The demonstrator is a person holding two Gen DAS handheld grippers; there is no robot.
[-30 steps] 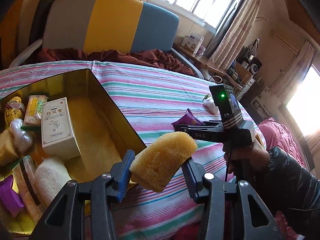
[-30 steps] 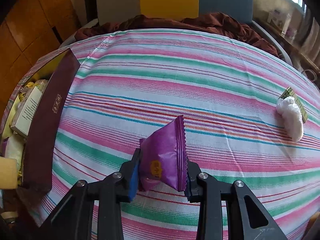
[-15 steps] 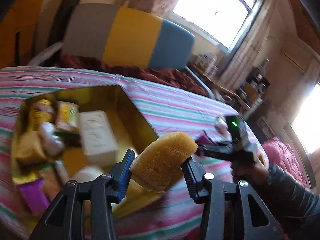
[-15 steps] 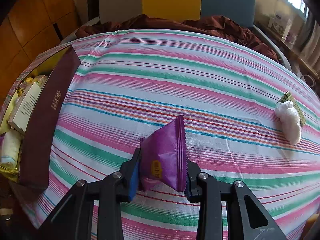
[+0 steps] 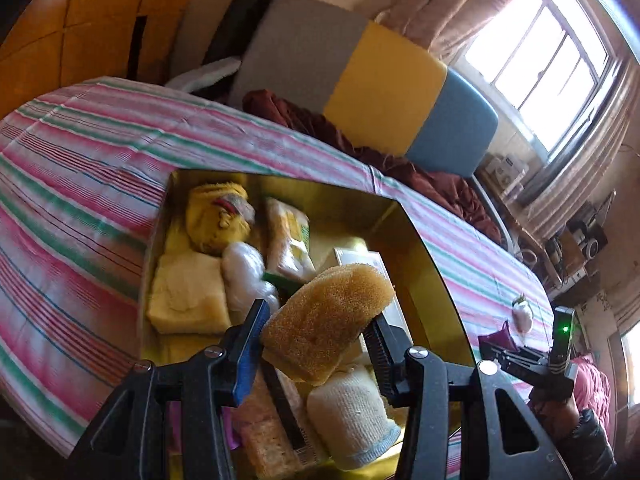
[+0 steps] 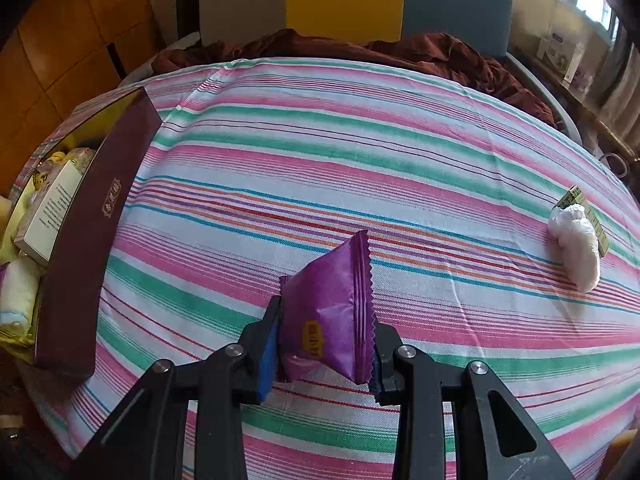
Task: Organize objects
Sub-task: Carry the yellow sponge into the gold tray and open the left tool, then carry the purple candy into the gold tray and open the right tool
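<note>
My left gripper [image 5: 316,334] is shut on a tan loofah sponge [image 5: 328,322] and holds it above the open gold-lined box [image 5: 424,248], which holds a yellow cloth [image 5: 218,224], a snack pack [image 5: 288,246], a yellow sponge [image 5: 188,296], a white roll [image 5: 348,416] and more. My right gripper [image 6: 324,340] is shut on a purple snack packet [image 6: 332,320] above the striped cloth [image 6: 360,160]. The box, maroon outside, is at the left in the right wrist view [image 6: 92,220]. The right gripper also shows in the left wrist view [image 5: 520,356].
A white plastic-wrapped item [image 6: 576,240] on a green-printed packet [image 6: 576,198] lies on the cloth at the right. A grey, yellow and blue headboard [image 5: 360,80] and dark red bedding [image 6: 420,48] lie beyond the far edge. A window [image 5: 560,40] is at the right.
My left gripper has swung left with the sponge, from beside the box's right wall to above its inside. My right gripper has kept hold of the purple packet and barely moved.
</note>
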